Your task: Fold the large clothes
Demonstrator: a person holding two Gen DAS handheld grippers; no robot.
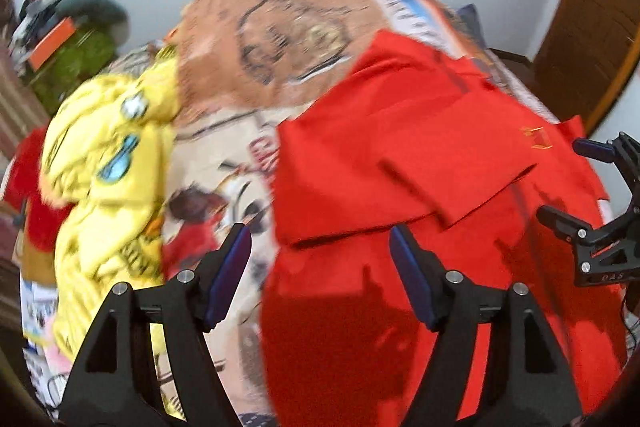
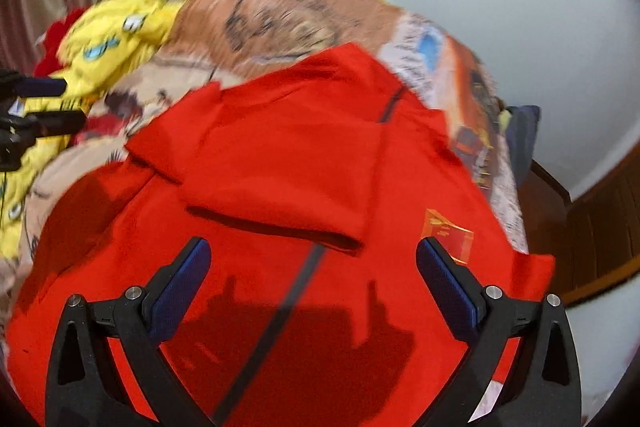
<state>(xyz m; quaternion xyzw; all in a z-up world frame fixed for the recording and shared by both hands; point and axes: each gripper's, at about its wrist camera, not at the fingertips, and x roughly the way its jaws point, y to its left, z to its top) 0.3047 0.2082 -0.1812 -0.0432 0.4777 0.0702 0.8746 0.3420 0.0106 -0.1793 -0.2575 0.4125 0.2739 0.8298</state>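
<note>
Red garment (image 2: 280, 155): a large red piece of clothing lies spread on the bed, filling the centre and lower half of the right wrist frame and the right half of the left wrist frame; 1 sleeve is folded across its middle, and a small gold emblem (image 2: 448, 233) sits at centre right.
Left tool (image 1: 320, 259): at the bottom of its own frame, jaws apart with nothing between the blue pads (image 1: 228, 275); it hangs above the left edge of the red garment, not touching it as far as the blur allows.
Right tool (image 2: 312, 283): at the bottom of its own frame, jaws wide apart and empty, above the lower part of the red garment, where its shadow falls on the cloth.
Bed cover (image 1: 256, 39): printed cartoon fabric, tan and cream, showing in the upper centre of both frames.
Yellow garment (image 1: 108, 163): crumpled in a heap at the left of the left wrist frame, just beside the red garment.
Sharpness: both views are motion-blurred.
</note>
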